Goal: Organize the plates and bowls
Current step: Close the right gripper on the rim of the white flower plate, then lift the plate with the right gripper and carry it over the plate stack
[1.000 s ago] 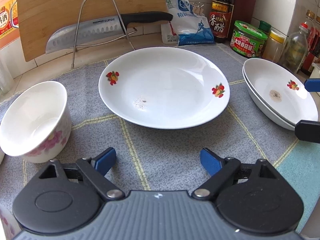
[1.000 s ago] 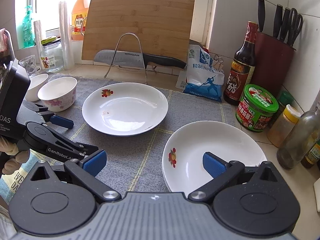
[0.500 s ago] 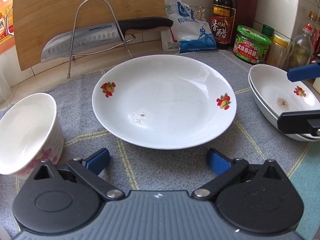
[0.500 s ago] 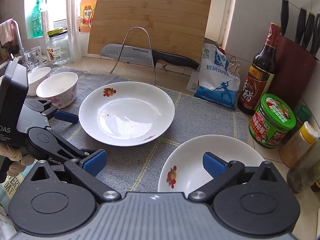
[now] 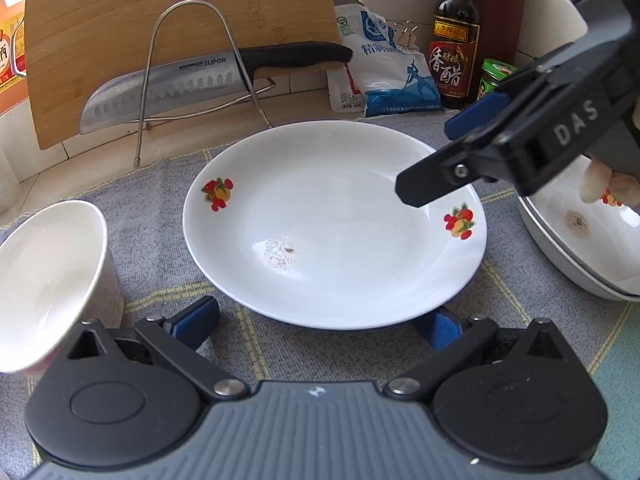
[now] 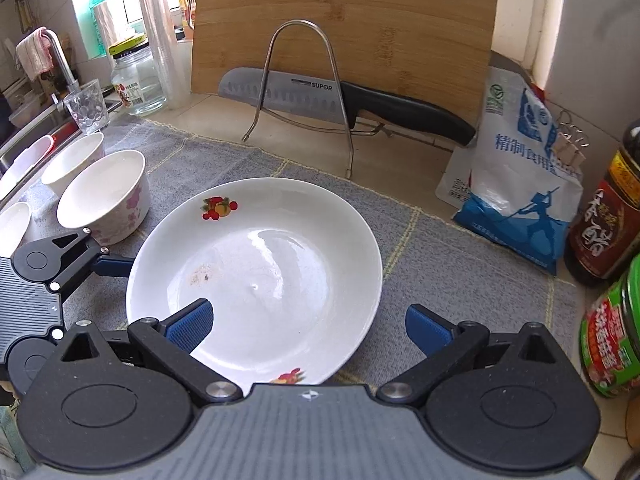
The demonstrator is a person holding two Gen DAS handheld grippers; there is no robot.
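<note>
A white plate with fruit prints [image 5: 336, 224] lies on the grey mat [image 5: 160, 208]; it also shows in the right wrist view [image 6: 256, 280]. My left gripper [image 5: 320, 320] is open at the plate's near edge, one finger on each side. My right gripper [image 6: 308, 320] is open above the plate's right part, and its fingers [image 5: 436, 184] reach in over the plate in the left wrist view. Two stacked plates [image 5: 588, 248] sit at the right. A floral bowl [image 5: 44, 280] stands at the left, also in the right wrist view [image 6: 104, 196], with more bowls [image 6: 72, 156] behind it.
A bamboo cutting board [image 6: 344, 24] leans on the wall behind a wire stand holding a knife [image 6: 340, 100]. A salt bag [image 6: 516, 176], vinegar bottle [image 6: 604, 220] and green jar [image 6: 612, 336] stand at the right. A glass [image 6: 86, 106] and jar [image 6: 136, 76] stand by the sink.
Both grippers have moved toward the middle plate. The right gripper left the stacked plates and swung left over the plate. The left gripper closed in on the plate's near edge.
</note>
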